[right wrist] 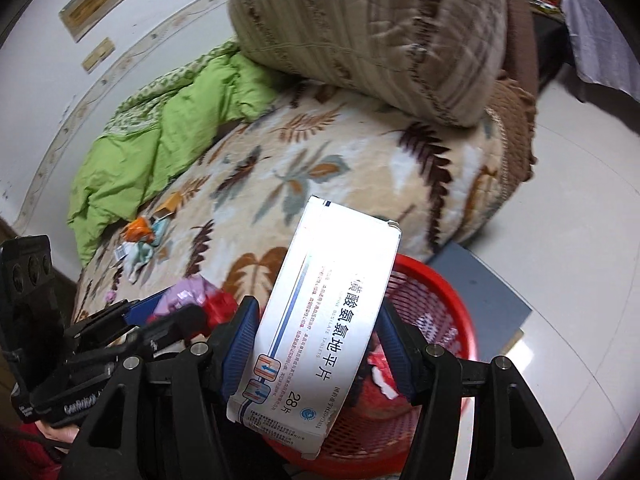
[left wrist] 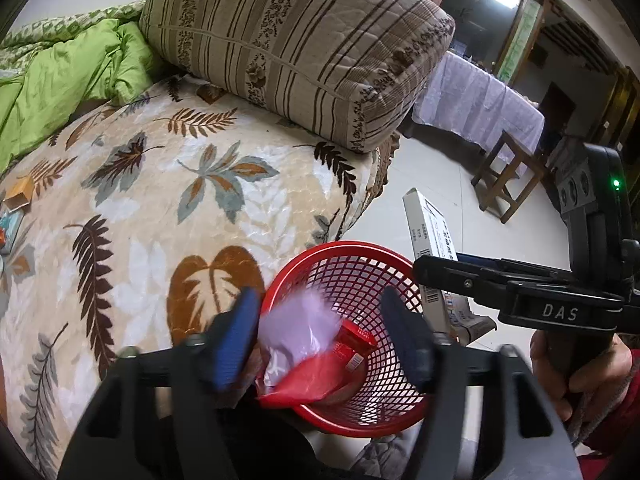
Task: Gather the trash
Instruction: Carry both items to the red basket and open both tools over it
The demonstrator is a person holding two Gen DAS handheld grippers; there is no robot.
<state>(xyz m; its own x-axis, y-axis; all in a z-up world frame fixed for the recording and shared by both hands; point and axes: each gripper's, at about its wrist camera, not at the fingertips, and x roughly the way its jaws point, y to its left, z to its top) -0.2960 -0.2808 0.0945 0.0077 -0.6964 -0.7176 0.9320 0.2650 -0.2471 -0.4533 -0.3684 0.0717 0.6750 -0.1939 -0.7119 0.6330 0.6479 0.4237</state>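
Note:
My left gripper [left wrist: 320, 302] hangs open over a red mesh basket [left wrist: 360, 250] beside the bed. A lilac plastic bag [left wrist: 298, 320] and a red wrapper [left wrist: 316, 376] lie between its jaws, over the basket's mouth and against the left pad only. My right gripper [right wrist: 318, 308] is shut on a white medicine box [right wrist: 332, 304], held upright above the red mesh basket [right wrist: 444, 284]. In the left wrist view the right gripper [left wrist: 444, 264] and its white medicine box [left wrist: 424, 220] show just right of the basket. The right wrist view shows the left gripper [right wrist: 168, 314] with the lilac plastic bag [right wrist: 186, 292].
The bed wears a leaf-patterned blanket [left wrist: 168, 184], with a striped pillow [left wrist: 296, 48] and a green quilt [left wrist: 68, 80] at the back. An orange wrapper [right wrist: 138, 232] and a small cardboard box [right wrist: 168, 204] lie on the bed. A wooden stool [left wrist: 504, 176] stands on the tiled floor.

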